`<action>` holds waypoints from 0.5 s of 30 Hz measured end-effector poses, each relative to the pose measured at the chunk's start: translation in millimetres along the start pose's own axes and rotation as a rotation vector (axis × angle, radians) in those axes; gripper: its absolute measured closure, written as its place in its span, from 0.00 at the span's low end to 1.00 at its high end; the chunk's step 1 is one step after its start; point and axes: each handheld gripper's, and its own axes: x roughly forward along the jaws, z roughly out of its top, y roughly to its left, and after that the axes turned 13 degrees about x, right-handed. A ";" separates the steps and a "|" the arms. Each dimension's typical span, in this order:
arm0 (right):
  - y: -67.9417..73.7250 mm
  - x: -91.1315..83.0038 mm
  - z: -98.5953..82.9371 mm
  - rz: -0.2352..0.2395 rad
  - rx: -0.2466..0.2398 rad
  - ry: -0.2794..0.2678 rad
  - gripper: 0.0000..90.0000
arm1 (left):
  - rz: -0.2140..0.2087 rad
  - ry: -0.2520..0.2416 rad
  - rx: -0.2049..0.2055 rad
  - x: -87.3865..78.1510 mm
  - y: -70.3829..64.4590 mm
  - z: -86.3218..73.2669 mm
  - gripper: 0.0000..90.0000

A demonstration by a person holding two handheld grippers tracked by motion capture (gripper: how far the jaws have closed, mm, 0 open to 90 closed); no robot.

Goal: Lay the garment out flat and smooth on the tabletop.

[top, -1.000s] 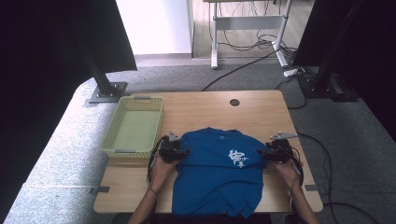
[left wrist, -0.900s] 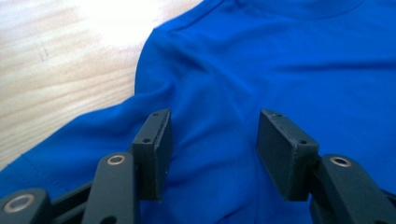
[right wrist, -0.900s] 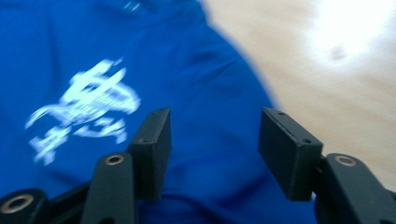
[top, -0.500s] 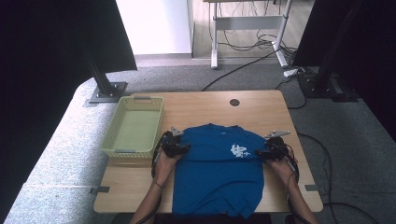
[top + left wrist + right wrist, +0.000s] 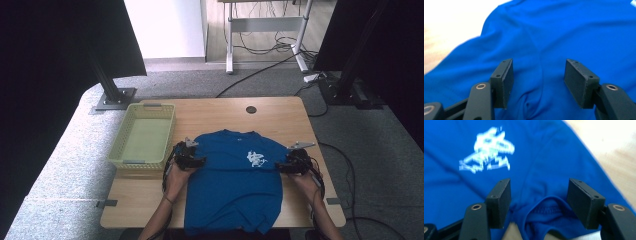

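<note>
High view: blue T-shirt [image 5: 235,185] flat on bench [image 5: 280,117], between left claw [image 5: 192,161] at its left sleeve and right claw [image 5: 286,166] at its right sleeve; yellow basket [image 5: 143,135] just outside left claw.
Left claw view: jaws wide, shirt fabric [image 5: 554,37] bunched between them, ungripped.
Right claw view: jaws wide, sleeve hem [image 5: 546,207] between them, white print [image 5: 487,150] ahead-left.

Black claw [image 5: 537,85]: 2 flat rectangular pads, brass pivot rivets.
</note>
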 end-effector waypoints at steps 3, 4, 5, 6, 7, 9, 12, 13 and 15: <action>-6.3 1.3 -5.6 -0.006 0.018 0.005 0.39 | 0.020 -0.011 -0.008 2.7 3.5 -0.9 0.45; -8.8 1.5 -5.8 -0.002 0.031 -0.001 0.39 | 0.023 -0.010 -0.007 4.1 4.5 0.3 0.44; -11.6 2.1 -4.9 -0.008 0.035 -0.008 0.39 | 0.025 -0.010 -0.004 5.6 5.8 1.5 0.44; -11.6 2.1 -4.9 -0.008 0.035 -0.008 0.39 | 0.025 -0.010 -0.004 5.6 5.8 1.5 0.44; -18.1 5.3 -0.7 -0.024 0.043 -0.020 0.39 | 0.032 -0.016 -0.011 9.6 8.3 4.0 0.44; -23.3 9.4 3.9 -0.033 0.053 -0.035 0.39 | 0.043 -0.025 -0.023 14.5 10.2 7.3 0.44; -30.3 16.5 13.6 -0.042 0.079 -0.046 0.39 | 0.057 -0.018 -0.033 20.4 13.2 13.6 0.44; -32.7 17.8 16.7 -0.045 0.090 -0.049 0.39 | 0.064 -0.009 -0.033 20.9 13.5 15.6 0.44; -36.0 15.0 20.4 -0.048 0.114 -0.070 0.39 | 0.078 -0.004 -0.020 19.0 12.0 17.1 0.45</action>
